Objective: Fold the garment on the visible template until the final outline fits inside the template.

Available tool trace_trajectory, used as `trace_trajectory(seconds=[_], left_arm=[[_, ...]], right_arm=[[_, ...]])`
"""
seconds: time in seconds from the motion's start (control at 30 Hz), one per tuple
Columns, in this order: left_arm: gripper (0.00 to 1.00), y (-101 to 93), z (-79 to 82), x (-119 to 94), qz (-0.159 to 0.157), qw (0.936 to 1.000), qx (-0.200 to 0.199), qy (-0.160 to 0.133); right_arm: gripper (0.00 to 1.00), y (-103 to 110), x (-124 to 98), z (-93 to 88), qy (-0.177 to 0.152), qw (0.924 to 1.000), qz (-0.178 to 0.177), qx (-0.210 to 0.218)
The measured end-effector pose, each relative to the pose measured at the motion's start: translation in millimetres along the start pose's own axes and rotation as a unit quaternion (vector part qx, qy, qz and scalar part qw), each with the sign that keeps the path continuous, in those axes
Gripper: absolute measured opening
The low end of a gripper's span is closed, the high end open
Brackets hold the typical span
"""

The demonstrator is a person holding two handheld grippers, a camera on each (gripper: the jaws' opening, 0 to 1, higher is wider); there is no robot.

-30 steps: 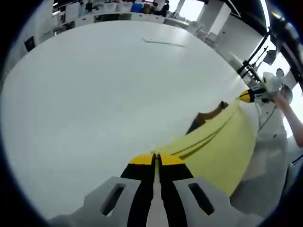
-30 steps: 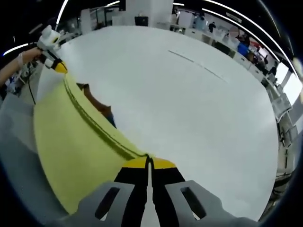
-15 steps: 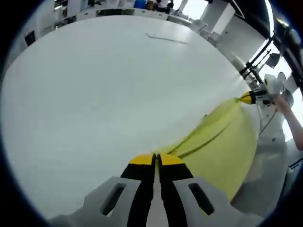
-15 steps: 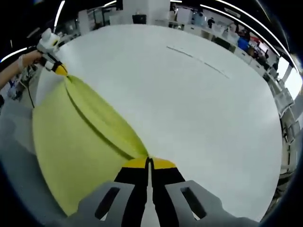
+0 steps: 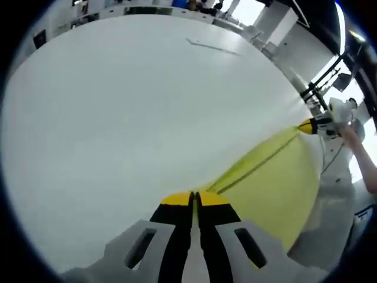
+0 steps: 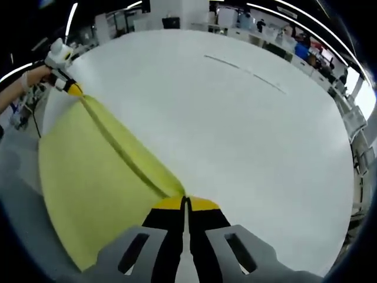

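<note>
Yellow garment (image 5: 277, 183) stretched taut btwn left gripper (image 5: 192, 197) & right gripper (image 6: 185, 201), both clamped on its edge

The left gripper view looks along its own jaws, close above the white table (image 5: 129, 118), with the yellow garment (image 5: 277, 188) toward 3 o'clock. The right gripper view faces likewise, garment (image 6: 88, 177) toward 9 o'clock. Both share garment and tabletop.
</note>
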State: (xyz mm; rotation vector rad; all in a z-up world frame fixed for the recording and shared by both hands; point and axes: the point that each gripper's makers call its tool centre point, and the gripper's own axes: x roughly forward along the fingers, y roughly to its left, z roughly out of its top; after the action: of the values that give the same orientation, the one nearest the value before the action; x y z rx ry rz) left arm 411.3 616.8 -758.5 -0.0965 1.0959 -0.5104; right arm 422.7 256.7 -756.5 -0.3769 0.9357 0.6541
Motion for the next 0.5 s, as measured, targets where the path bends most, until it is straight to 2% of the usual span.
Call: trace_trajectory(seconds=[0.4,0.5], left_arm=[[0.00,1.9,4.2,2,0.003,0.9999,0.010,-0.009],[0.02,5.2,11.4,1,0.013,0.9992,0.021,-0.031]], right_arm=[[0.03,-2,4,2.5,-0.001,0.9999,-0.008,-0.010],[0.02,-4,3,6.9,-0.011,0.9995,-0.019,-0.022]])
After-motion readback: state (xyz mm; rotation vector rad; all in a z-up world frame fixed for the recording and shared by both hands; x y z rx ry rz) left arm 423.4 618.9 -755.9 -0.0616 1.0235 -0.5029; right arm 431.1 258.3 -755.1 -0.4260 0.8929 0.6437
